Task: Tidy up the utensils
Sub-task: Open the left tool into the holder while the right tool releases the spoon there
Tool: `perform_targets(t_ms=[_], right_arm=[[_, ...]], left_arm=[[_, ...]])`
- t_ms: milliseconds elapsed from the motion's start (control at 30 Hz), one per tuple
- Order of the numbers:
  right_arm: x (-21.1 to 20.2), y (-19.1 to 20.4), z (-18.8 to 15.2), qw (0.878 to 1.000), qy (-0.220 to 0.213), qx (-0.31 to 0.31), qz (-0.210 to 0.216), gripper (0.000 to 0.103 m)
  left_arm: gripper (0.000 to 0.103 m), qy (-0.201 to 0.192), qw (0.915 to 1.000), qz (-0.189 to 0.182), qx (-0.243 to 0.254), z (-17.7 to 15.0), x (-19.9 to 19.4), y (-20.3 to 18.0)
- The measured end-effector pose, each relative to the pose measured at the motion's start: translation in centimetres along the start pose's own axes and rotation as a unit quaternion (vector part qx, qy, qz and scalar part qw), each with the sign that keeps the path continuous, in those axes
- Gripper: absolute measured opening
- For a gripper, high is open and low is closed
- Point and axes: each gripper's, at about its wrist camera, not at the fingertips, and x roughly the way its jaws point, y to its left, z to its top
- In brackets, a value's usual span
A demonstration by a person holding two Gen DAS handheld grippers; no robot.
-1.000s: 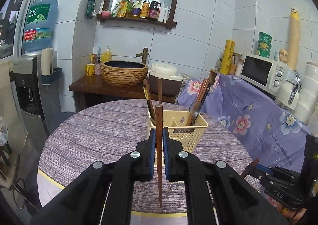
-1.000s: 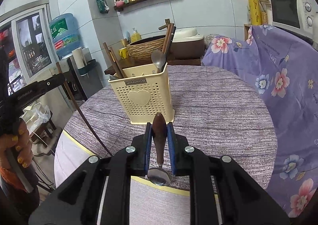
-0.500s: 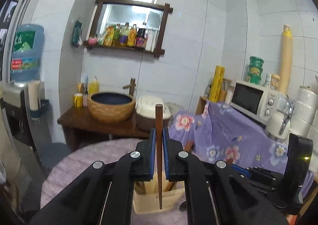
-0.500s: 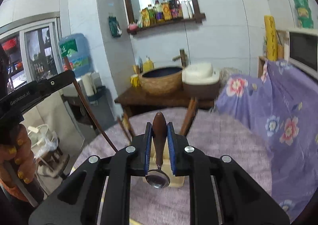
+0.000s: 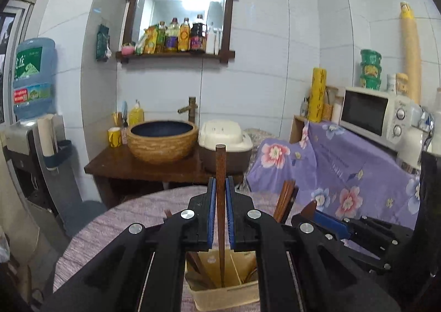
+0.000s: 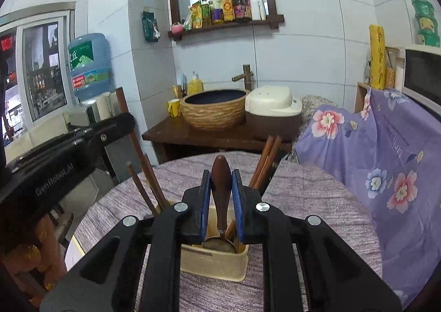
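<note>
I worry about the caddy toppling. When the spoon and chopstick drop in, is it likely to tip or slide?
The caddy looks like light plastic, so a sideways nudge might slide it, though the woven cloth probably adds grip. Tall chopsticks lean out of it, raising its balance point, so tipping seems possible. The spoon and chopstick enter nearly upright, which should limit side push.

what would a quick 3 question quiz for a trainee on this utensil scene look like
1. True or false: the left gripper is shut on a chopstick.
2. The right gripper holds: A) a fork B) a spoon C) nothing.
3. Fill in: both utensils hang with their lower ends inside the cream ____ on the purple-clothed table.

Key: 1 true; 2 B; 3 utensil holder.
</note>
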Motion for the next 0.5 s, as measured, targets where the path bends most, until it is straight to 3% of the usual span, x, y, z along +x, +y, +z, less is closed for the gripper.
perform_targets(t_ms=[167,500], right_arm=[[2.1,-0.2,-2.5,1.0,0.03,0.005,0.0,0.016],[2.5,-0.5,-4.7,1.0,0.027,0.012,0.004,0.017]], left_arm=[[0.008,0.031,0.9995,0.002,0.004,-2.6,1.4,0.2],[0.009,0.052,0.9987,0.0,-0.001,-4.2,2.2,0.9]])
